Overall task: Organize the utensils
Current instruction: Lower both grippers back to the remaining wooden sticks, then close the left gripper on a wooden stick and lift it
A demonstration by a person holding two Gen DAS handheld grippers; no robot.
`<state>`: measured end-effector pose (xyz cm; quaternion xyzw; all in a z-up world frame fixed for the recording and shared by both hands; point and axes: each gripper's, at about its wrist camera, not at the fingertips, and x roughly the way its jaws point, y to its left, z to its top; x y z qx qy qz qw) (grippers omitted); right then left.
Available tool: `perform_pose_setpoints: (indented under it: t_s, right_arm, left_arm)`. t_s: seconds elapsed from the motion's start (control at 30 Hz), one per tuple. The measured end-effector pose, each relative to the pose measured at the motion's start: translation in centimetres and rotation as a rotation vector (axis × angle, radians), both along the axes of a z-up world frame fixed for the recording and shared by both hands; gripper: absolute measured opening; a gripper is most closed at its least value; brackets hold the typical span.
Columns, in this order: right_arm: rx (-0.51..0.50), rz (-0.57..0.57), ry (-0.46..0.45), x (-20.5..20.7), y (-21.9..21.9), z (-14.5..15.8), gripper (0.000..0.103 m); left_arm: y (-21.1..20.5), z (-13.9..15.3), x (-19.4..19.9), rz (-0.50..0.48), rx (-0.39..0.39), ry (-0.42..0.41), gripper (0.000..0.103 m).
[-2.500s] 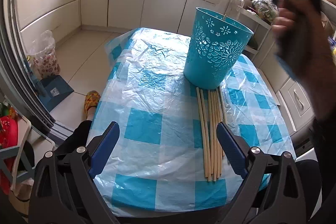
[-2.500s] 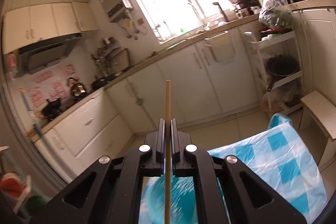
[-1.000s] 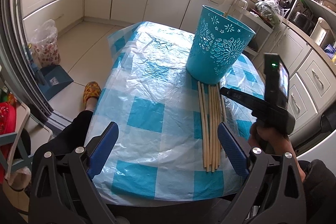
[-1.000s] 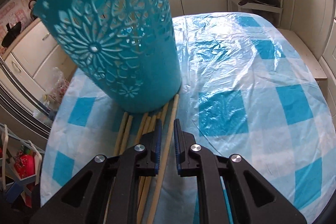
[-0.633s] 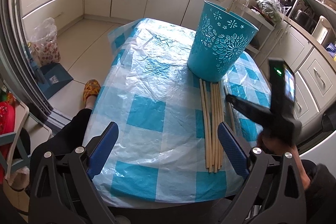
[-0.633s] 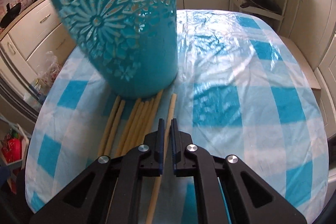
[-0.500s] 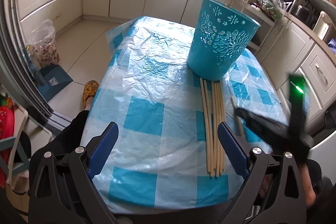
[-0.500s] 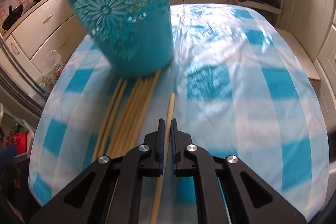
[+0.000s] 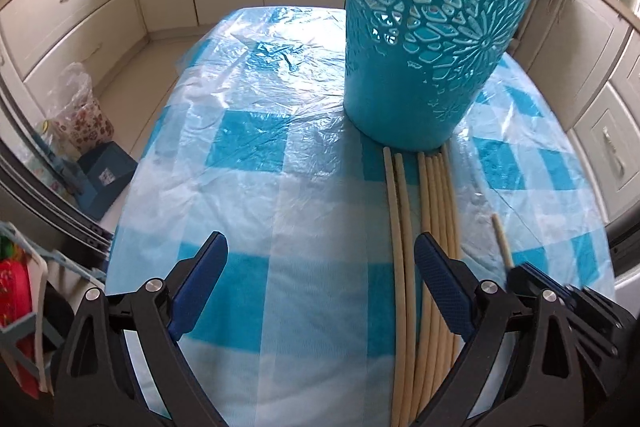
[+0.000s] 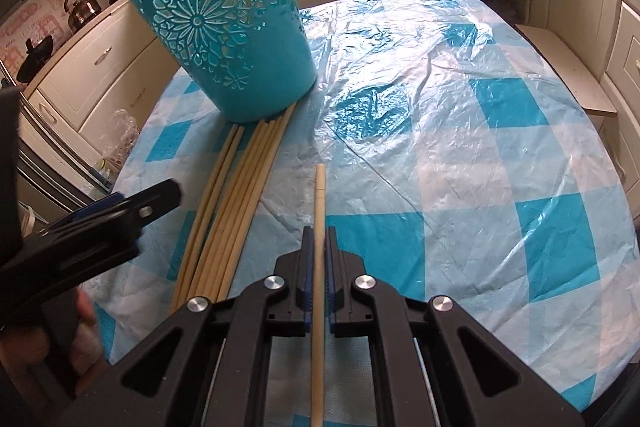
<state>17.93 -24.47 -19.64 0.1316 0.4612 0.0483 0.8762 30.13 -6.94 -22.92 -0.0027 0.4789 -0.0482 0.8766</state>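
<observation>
I'm holding the right gripper (image 10: 316,247) clenched on a single chopstick (image 10: 319,211), which is running straight out between the blue pads and pointing toward the far side of the table (image 10: 540,195). Its tip is lying apart from the rest, to the right of the bundle of chopsticks (image 10: 236,195) that is lying side by side on the checked blue-and-white plastic cover. The far ends of that bundle are reaching the foot of the teal basket (image 10: 236,39), which is standing upright near the far left part of the table.

I'm keeping the left gripper (image 9: 320,291) released, its jaws spread wide, low over the near part of the table (image 9: 248,235). Its right pad (image 9: 440,287) is sitting over the bundle of chopsticks (image 9: 436,211), and two sticks of that bundle are lying slightly separate on the left. The single chopstick (image 9: 502,241) is showing at the right, just ahead of the right gripper's black frame, well clear of the basket (image 9: 432,27).

To the right of the basket I'm seeing a broad stretch of wrinkled cover running to the table's rounded far edge and right edge. On the left the table edge is dropping away toward the floor and the cupboards (image 9: 80,15). The left gripper (image 10: 132,211) is crowding the near left corner in the right wrist view.
</observation>
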Motion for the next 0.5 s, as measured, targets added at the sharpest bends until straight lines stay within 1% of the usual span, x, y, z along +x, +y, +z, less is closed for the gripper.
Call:
perform_pose_setpoints:
  t_s: [0.13,0.27,0.37,0.43,0.47,0.5]
  right_arm:
    - [0.013,0.001,-0.003,0.0,-0.1,0.0,0.006]
    - [0.038,-0.003,-0.001,0.0,-0.4,-0.1,0.006]
    - [0.045,-0.004,-0.003,-0.1,-0.5,-0.1,0.006]
    - [0.040,-0.002,-0.005,-0.1,-0.4,-0.1,0.006]
    - [0.039,-0.001,-0.006,-0.1,-0.4,-0.1,0.006]
    - [0.040,-0.002,-0.007,-0.1,-0.4,-0.1,0.006]
  left_arm:
    - [-1.1,-0.8,1.0,-0.007,0.058,0.018,0.087]
    - [-1.4,-1.3,1.9,-0.003,0.082,0.036,0.083]
    - [-2.0,-1.3,2.3,-0.010,0.104,0.026,0.082]
    - [-2.4,-1.2,2.7,-0.023,0.099,0.019,0.075]
    - [-2.5,-1.1,2.8,-0.033,0.090,0.015,0.065]
    - [-2.8,-1.0,2.9,-0.046,0.080,0.010,0.049]
